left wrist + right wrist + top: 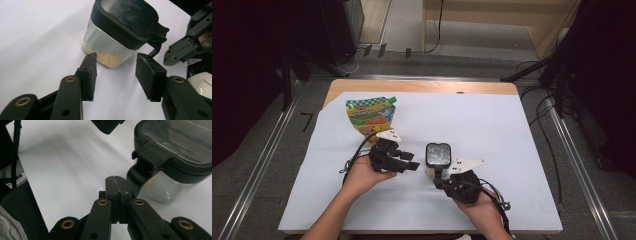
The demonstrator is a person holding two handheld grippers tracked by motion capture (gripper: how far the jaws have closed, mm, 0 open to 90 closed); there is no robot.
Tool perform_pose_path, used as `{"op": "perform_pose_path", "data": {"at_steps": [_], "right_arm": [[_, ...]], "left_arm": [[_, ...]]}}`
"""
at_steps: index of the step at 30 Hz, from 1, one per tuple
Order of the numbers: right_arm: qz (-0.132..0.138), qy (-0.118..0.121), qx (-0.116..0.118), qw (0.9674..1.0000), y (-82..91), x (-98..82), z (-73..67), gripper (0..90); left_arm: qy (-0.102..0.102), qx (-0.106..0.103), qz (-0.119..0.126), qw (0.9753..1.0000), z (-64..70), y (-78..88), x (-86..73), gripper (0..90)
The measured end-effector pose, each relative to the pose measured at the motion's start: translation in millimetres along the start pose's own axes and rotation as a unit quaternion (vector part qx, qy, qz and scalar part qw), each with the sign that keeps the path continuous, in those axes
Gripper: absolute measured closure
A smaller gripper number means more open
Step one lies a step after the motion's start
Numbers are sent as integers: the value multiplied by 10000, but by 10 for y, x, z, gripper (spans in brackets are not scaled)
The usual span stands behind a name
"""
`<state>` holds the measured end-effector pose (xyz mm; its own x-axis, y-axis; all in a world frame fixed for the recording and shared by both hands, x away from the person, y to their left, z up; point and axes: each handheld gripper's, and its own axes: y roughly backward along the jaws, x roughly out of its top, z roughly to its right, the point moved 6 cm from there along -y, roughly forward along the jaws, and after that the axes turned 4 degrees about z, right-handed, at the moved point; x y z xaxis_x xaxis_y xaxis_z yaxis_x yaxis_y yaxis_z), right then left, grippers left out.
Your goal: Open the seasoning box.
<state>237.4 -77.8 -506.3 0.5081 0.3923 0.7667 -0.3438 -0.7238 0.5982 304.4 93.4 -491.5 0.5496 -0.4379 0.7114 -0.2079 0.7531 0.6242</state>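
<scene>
A clear square jar (438, 155) with a black clip lid stands on the white sheet near the middle. A thin layer of tan granules lies at the bottom of the jar (120, 30). My left gripper (409, 161) lies just left of it, pointing at it. In the left gripper view, the left gripper (116, 60) is open, nothing between its pads, and stands short of the jar. My right gripper (439, 177) sits close in front of the jar. The right gripper (116, 178) is shut on nothing, its tips beside the lid latch of the jar (172, 157).
A yellow and green stand-up pouch (371, 116) with a green cap lies at the back left of the white sheet (492, 125). Cables trail from both grippers toward the near table edge. The wooden table rim (422, 86) shows at the back.
</scene>
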Motion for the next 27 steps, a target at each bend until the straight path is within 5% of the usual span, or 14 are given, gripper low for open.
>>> {"op": "perform_pose_path", "data": {"at_steps": [13, 27], "right_arm": [[42, -16, -159, 9999, -162, 15, -5, 900], [-5, -97, -202, 9997, -92, -7, 72, 900]], "left_arm": [[-5, 27, 32, 10000, -21, 13, -2, 459], [-19, 30, 6, 10000, -15, 8, -7, 451]]}}
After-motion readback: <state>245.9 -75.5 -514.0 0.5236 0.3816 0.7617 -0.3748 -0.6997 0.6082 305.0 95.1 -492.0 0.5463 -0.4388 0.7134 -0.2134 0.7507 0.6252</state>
